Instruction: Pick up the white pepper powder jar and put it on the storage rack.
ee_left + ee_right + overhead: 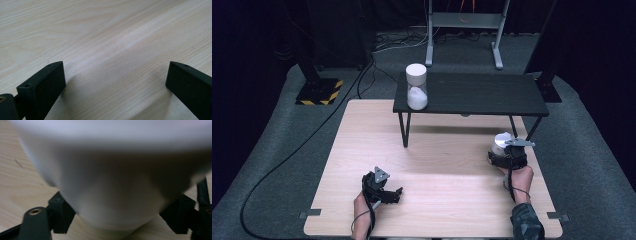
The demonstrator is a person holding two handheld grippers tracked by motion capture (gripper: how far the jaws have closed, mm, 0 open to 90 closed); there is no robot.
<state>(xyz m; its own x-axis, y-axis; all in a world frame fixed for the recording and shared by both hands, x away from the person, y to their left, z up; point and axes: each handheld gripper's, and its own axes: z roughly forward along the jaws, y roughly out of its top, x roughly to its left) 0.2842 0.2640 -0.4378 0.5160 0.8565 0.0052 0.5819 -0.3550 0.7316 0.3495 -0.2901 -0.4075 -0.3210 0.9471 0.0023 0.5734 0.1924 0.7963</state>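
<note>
On the black shelf (482, 95) at the back stands a clear jar (416, 86) with a white lid and white powder inside. My right gripper (504, 148) at the right side of the wooden table (437, 165) is shut on a white container (501, 142). In the right gripper view that white container (112, 177) looms blurred between both black fingers (60, 213), pressed on each side. My left gripper (394, 192) rests low near the front left, open. Its two black fingers (47, 85) stand wide apart over bare wood with nothing between them.
The black shelf stands on thin legs (404, 130) over the table's far half. A black cable (287, 155) runs across the grey carpet at the left. A yellow-black striped base (319, 92) and a metal stand (464, 30) sit behind the table.
</note>
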